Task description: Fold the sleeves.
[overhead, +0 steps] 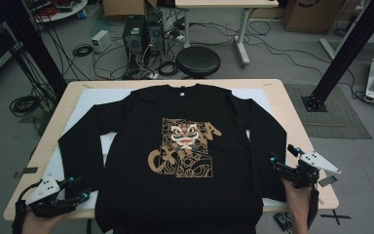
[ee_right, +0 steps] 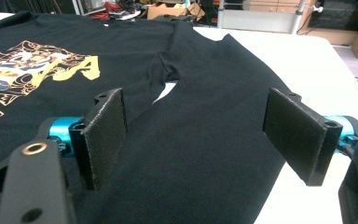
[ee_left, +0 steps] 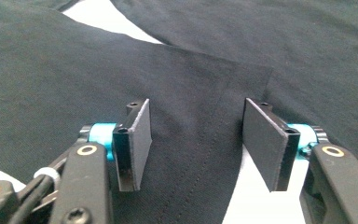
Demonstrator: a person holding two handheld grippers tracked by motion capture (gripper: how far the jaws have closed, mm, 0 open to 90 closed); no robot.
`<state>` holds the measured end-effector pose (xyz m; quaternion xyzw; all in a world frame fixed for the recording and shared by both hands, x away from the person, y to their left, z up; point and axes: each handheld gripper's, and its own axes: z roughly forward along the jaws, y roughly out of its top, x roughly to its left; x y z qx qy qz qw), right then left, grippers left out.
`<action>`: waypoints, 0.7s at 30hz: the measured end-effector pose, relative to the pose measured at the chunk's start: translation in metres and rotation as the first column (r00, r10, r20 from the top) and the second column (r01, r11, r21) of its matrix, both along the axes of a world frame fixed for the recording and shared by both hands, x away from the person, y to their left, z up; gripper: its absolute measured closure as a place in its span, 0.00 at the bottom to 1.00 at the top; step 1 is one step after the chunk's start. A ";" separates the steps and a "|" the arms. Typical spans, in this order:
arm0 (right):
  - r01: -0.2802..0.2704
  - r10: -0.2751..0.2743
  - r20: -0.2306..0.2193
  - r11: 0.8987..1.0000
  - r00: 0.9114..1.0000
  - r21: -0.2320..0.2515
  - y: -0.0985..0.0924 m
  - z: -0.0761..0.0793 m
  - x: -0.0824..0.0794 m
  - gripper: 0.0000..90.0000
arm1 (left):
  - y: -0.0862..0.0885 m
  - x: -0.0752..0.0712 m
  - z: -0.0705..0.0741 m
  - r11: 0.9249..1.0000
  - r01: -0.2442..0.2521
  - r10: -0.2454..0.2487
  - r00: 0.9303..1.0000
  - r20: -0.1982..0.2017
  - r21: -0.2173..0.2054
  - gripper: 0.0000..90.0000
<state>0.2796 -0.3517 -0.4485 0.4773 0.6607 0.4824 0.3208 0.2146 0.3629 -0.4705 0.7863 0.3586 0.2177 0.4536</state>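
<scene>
step: grip both cuffs of shirt (overhead: 185, 146) | left gripper (ee_left: 196, 140): jaws apart astride left cuff (ee_left: 214, 93), unclamped | right gripper (ee_right: 205, 135): jaws wide over right sleeve (ee_right: 205, 140) | tip: seat hems deep, then clamp evenly

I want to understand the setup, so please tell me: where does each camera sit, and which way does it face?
High view: above the person's side, facing forward and down on the table and black shirt; left gripper, right gripper and both hands show.
Left gripper view: on the left gripper, looking along its open jaws at a sleeve cuff.
Right gripper view: on the right gripper, looking along the other sleeve; its jaws are open.
All views share the shirt.
</scene>
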 end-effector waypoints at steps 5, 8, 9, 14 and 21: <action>0.001 0.000 0.006 1.000 1.000 -0.006 0.000 0.000 0.000 0.24 | -0.005 0.003 0.002 1.000 -0.009 0.009 1.000 -0.003 0.014 0.60; 0.003 -0.003 -0.001 1.000 1.000 -0.001 0.000 0.000 0.000 0.24 | -0.008 0.005 0.003 1.000 -0.015 0.015 1.000 -0.005 0.024 0.69; 0.002 -0.002 0.002 1.000 1.000 -0.003 0.000 0.000 0.000 0.24 | -0.008 0.006 0.004 1.000 -0.017 0.017 1.000 -0.007 0.025 0.71; 0.003 -0.003 0.000 1.000 1.000 -0.002 0.000 0.000 0.000 0.24 | -0.014 0.006 0.009 0.993 -0.107 0.109 0.993 -0.044 0.041 0.88; 0.000 0.000 0.002 1.000 1.000 -0.001 0.000 0.000 0.000 0.24 | -0.008 0.008 0.008 0.994 -0.102 0.100 0.993 -0.070 -0.027 0.94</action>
